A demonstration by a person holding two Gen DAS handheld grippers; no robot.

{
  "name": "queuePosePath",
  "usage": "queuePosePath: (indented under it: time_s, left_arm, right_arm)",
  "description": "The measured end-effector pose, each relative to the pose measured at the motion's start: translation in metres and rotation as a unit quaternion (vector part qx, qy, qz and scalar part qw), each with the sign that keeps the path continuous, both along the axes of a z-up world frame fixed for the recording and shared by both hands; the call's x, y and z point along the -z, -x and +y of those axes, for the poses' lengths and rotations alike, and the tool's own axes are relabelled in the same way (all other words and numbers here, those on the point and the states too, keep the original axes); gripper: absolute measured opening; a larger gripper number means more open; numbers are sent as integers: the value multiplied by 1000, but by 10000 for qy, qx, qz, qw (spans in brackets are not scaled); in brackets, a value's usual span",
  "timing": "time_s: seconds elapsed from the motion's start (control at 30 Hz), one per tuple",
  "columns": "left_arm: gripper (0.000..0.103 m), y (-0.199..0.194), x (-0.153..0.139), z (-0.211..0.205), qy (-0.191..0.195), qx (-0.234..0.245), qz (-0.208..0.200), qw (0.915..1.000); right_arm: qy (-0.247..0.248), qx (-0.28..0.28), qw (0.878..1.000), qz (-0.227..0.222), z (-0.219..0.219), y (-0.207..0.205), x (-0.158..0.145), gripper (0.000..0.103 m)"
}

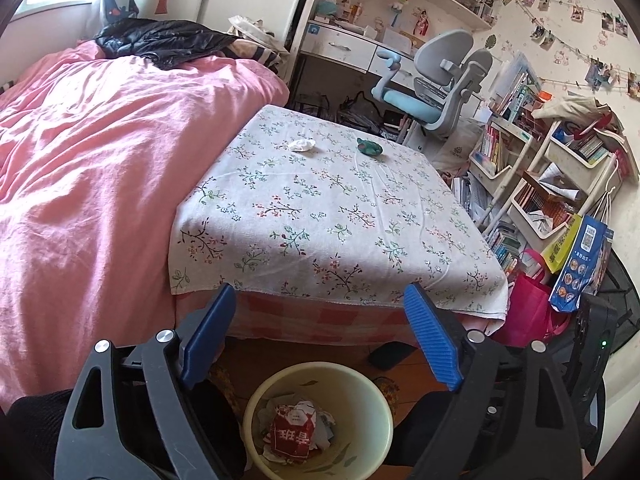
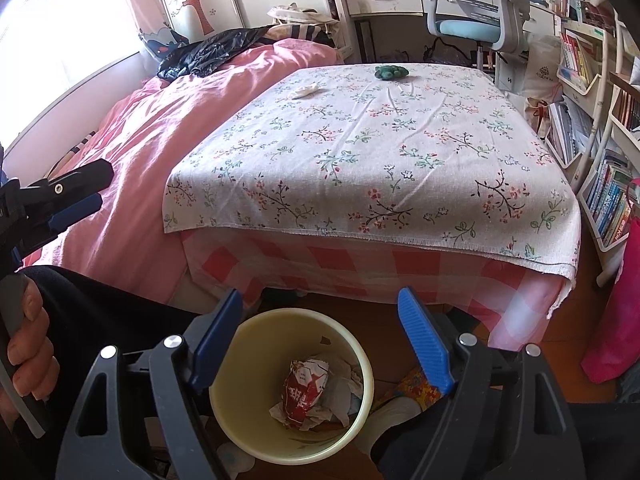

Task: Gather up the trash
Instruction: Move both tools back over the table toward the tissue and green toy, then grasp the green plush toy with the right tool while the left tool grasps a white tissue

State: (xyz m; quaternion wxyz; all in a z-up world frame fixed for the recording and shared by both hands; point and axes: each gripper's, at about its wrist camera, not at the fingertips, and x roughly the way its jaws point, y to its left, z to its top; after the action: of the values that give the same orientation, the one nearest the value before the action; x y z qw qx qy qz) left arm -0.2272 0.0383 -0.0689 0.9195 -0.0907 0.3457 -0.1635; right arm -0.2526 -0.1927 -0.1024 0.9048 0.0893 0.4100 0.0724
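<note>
Pale yellow plastic fills the lower middle of both my views: the waste bin (image 1: 256, 408) (image 2: 224, 396) stands on the wooden floor just in front of the bench. Inside it I see a crumpled red-and-white wrapper (image 1: 292, 432) (image 2: 305, 392) lying on white paper scraps.

My left gripper (image 1: 320, 332) is spread wide with nothing between its blue pads, and it hangs above the bin. My right gripper (image 2: 320, 336) is likewise released and empty, its jaws framing the bin's rim from above. In the right wrist view, the left gripper (image 2: 76, 188) shows at the left edge, with the person's hand (image 2: 28, 356) wrapped around its handle.

On the bench (image 1: 400, 216) (image 2: 400, 184), which is covered by a floral cloth over a pink checked one, two things lie near the far edge. A crumpled white tissue (image 1: 303, 145) (image 2: 305, 91) sits toward the far left, close to the bed. A small green object (image 1: 369, 147) (image 2: 391, 71) sits to its right, apart from the tissue; I cannot tell what it is.

The bed (image 1: 100, 160) (image 2: 160, 120), with its pink cover, runs along the left of the bench, and a black jacket (image 1: 160, 42) (image 2: 208, 54) lies on its far end. A grey and blue desk chair (image 1: 436, 76) (image 2: 476, 8) stands beyond the bench.
</note>
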Motion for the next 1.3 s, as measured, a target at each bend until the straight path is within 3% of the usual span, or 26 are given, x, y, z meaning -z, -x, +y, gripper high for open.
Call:
queuePosePath:
  time_s: [0.37,0.63,0.8,1.03,1.3]
  left_arm:
    - [83,-12,-11,-2,-42,-29,-198,9998]
    - [83,-52,-32,-8,-50,-34,-339,9994]
    - [83,-99,-40,-20,-226,21,-437,9988]
    - [83,-196,-35,-50,-531,318,-300,9976]
    - [83,-295,-2,-76,-683,286,51,9972]
  right_arm:
    - [-47,16,9997,-222,-4,-5,-13,77]
    - [-6,-46,9986,-534,-18,-44,-44,80]
    - [23,-42,9975,-709,-33,-94,-60,86]
    - [-104,175,9972,-716,-49,-185,-54,86]
    - [-162,396,9964,-736,-62,-274,-46,86]
